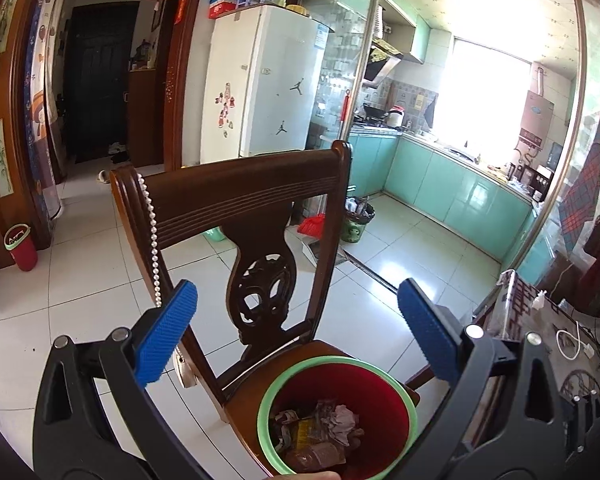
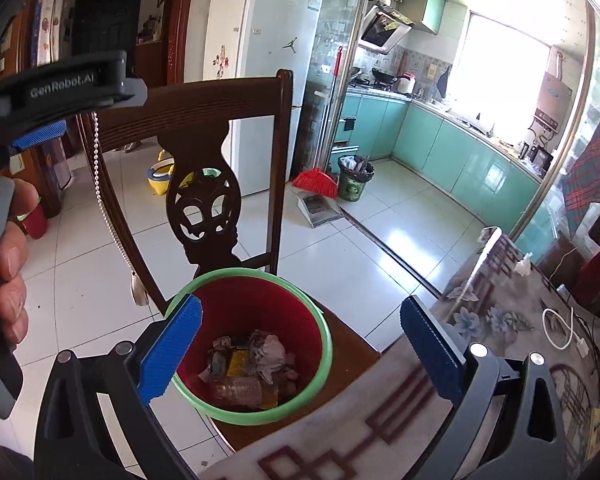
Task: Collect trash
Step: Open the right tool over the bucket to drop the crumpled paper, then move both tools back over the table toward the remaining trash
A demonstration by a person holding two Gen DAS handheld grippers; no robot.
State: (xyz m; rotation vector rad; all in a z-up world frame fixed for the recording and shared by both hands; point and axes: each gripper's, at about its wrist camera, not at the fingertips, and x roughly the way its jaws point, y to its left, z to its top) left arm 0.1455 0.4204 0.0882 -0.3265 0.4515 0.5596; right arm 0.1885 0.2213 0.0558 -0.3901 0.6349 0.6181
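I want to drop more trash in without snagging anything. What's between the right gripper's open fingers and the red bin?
Nothing. In the right wrist view the right gripper hangs open over the bin, with only air down to the trash.

Waste bin [image 2: 252,344] stands on seat of wooden chair [image 2: 188,120], just before its backrest; crumpled paper [image 2: 270,350] and plastic bottle [image 2: 236,390] lie inside. Bead chain [image 2: 100,184] hangs off backrest's left post. Table [image 2: 500,320] right of chair, cable [image 2: 560,328] on it. Fridge [image 2: 256,60] far behind; broom [image 2: 316,180] and kitchen bin [image 2: 354,178] far right of it.
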